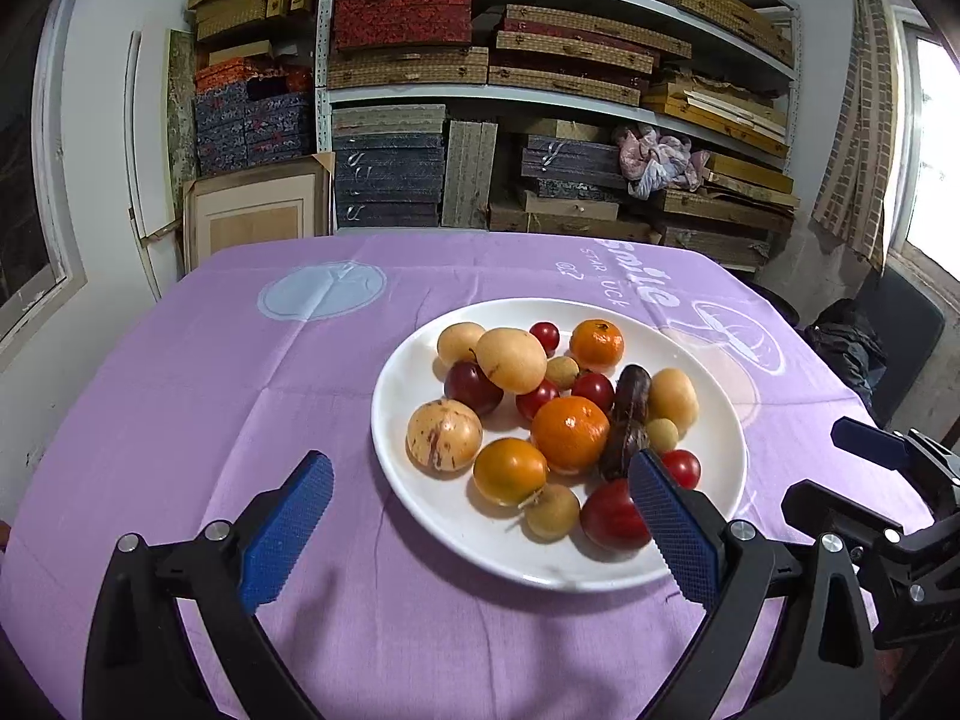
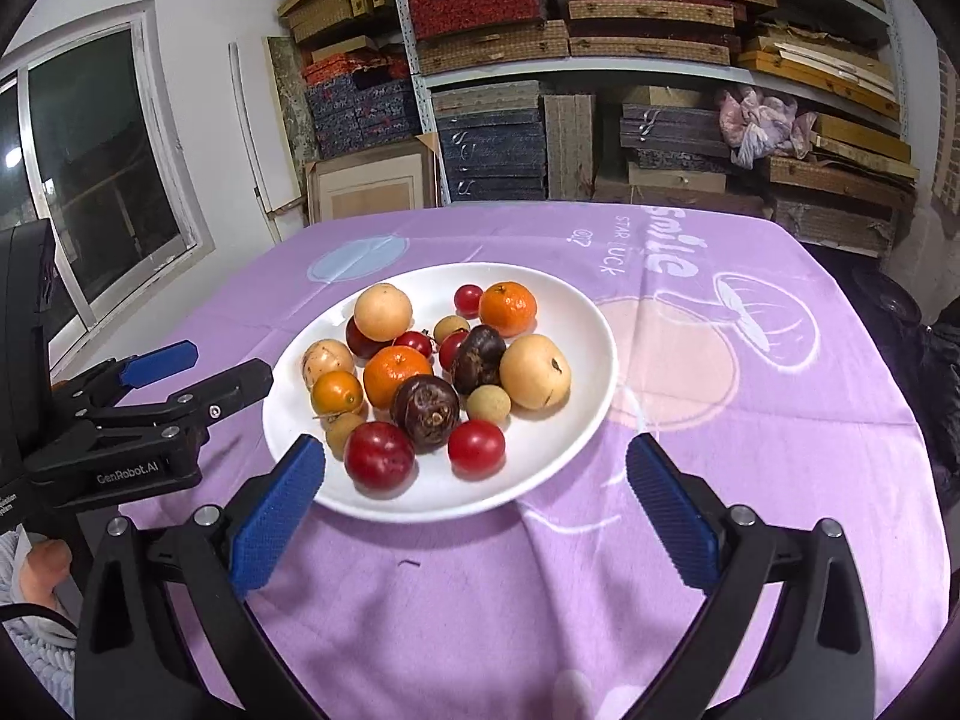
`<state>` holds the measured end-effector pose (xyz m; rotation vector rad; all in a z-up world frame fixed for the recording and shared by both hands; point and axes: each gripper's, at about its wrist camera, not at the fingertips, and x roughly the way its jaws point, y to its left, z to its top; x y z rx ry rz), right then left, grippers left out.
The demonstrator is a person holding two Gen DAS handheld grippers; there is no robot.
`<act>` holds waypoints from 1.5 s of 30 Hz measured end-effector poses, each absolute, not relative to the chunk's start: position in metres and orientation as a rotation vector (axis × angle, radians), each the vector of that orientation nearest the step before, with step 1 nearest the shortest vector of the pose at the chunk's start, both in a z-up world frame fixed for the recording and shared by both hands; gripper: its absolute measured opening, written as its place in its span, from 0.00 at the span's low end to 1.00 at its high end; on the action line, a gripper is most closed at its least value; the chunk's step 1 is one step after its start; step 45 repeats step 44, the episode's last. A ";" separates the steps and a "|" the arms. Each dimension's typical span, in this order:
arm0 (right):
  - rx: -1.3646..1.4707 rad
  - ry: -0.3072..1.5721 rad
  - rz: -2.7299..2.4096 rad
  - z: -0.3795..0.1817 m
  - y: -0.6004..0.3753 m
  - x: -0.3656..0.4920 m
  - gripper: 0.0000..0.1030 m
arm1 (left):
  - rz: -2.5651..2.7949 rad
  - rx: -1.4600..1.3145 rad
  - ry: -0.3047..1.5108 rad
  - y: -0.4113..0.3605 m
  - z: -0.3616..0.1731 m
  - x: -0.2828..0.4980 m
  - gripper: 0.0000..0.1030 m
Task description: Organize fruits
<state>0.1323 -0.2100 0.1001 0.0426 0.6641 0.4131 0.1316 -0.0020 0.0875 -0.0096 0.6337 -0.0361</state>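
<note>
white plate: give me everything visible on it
The white plate is round, shallow and glossy, ceramic by its look, lying flat on the purple tablecloth near the table's middle. No chips or cracks show. It carries a loose pile of mixed fruit: two mandarins, yellow-tan round fruits, red cherry tomatoes, red plums, small tan longans and two dark brown fruits. The near rim is bare. Neither claw touches it; both are open on the near side of it.
</note>
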 end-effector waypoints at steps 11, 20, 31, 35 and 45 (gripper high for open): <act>0.016 0.659 0.400 0.087 -0.221 0.090 0.96 | 0.061 0.104 0.578 -0.027 0.089 0.083 0.97; 0.024 0.667 0.403 0.088 -0.224 0.090 0.96 | -0.034 0.077 0.611 -0.031 0.084 0.076 0.97; 0.044 0.673 0.414 0.085 -0.225 0.093 0.96 | -0.075 0.036 0.665 -0.035 0.069 0.077 0.97; 0.054 0.675 0.413 0.084 -0.228 0.094 0.96 | -0.033 0.091 0.662 -0.043 0.065 0.077 0.97; 0.033 0.676 0.419 0.086 -0.226 0.092 0.96 | -0.023 0.107 0.656 -0.042 0.065 0.075 0.97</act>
